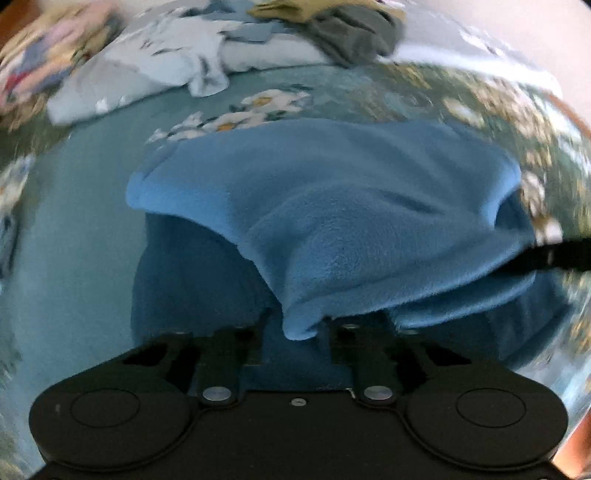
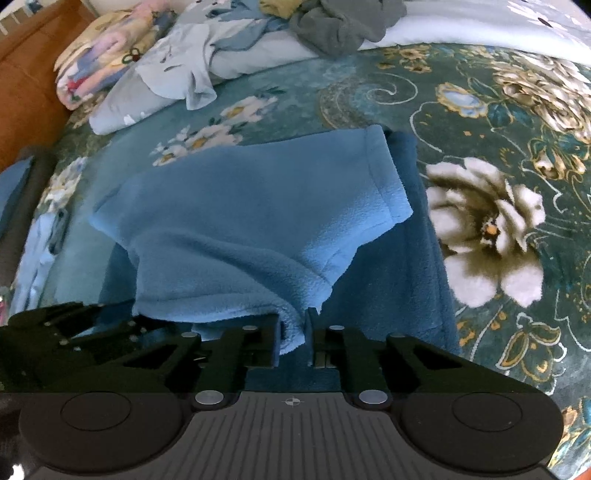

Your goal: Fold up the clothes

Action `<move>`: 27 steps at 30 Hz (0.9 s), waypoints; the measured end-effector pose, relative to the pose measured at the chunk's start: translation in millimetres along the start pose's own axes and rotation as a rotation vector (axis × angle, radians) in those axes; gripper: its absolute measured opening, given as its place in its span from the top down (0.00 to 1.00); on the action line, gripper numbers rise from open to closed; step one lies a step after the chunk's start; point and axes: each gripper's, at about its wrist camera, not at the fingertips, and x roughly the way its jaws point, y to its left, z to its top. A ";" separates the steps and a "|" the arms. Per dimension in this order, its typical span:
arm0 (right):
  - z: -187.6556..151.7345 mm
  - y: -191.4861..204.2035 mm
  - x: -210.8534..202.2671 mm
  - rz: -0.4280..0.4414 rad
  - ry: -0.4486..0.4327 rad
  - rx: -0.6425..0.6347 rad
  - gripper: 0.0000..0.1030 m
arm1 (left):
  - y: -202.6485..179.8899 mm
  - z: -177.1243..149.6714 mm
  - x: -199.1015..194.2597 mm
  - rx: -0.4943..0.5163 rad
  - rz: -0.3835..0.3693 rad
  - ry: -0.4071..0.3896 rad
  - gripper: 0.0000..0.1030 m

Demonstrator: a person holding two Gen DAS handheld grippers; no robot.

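Item one: blue fleece garment (image 2: 258,206), lying on the floral bedspread (image 2: 517,184), its near edge lifted off a darker blue layer beneath.

Item two: my right gripper (image 2: 293,332), fingers clamped on a fold of that edge.

Item three: my left gripper (image 1: 295,328), fingertips buried under the fleece; I read them as pinched on its hem.

Item four: grey garment (image 2: 340,29) and pale folded linen (image 2: 177,74), well apart at the far side of the bed.

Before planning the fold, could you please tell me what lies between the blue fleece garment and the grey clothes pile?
Only bare floral bedspread separates the blue fleece garment from the grey clothes pile, clearest in the right wrist view.
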 end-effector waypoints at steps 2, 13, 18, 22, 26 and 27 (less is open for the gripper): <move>0.3 1.8 -1.9 -0.005 -0.009 -0.014 0.89 | 10.3 3.2 -4.5 -0.100 -0.031 -0.005 0.92; 4.9 14.7 -35.9 0.001 -0.145 -0.052 0.90 | 54.9 12.6 -61.6 -0.581 -0.201 -0.095 0.97; -9.2 12.3 -54.5 0.029 -0.186 -0.024 0.91 | 61.3 -7.0 -85.7 -0.703 -0.265 -0.092 0.97; -30.0 8.0 -35.8 0.007 -0.108 -0.013 0.91 | 56.8 -31.4 -77.2 -0.672 -0.213 -0.039 0.97; -47.7 -2.3 -9.3 -0.027 -0.031 0.022 0.92 | 56.4 -50.2 -57.5 -0.680 -0.172 0.008 0.98; -51.4 -4.9 -3.9 -0.035 -0.015 0.031 0.92 | 56.5 -53.6 -51.7 -0.680 -0.162 0.021 0.98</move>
